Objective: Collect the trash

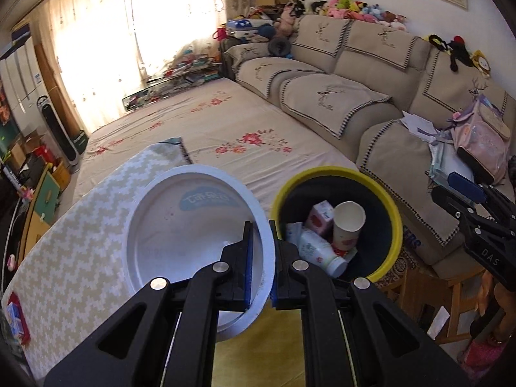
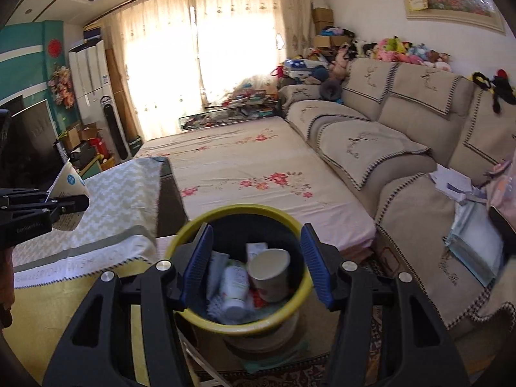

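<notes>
Left tool (image 1: 262, 251) pinches a white, seemingly empty bowl (image 1: 193, 235) by its rim.

bin (image 1: 335, 174): 1 | paper cup (image 1: 348, 225): 1 | bottle (image 1: 319, 253): 1 | carton (image 1: 319, 217): 1 | white bowl (image 1: 193, 225): 1 | grippers counted: 2

"DAS" on right gripper (image 1: 483, 225) body

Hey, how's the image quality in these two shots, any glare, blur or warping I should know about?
Left wrist view: the curtained window is blown out, fisheye bends the sofa, and the white bowl in the left gripper is sharp. Right wrist view: the same window glare, dark rounded corners, and the open right gripper frames the yellow-rimmed bin, its contents slightly soft.
</notes>
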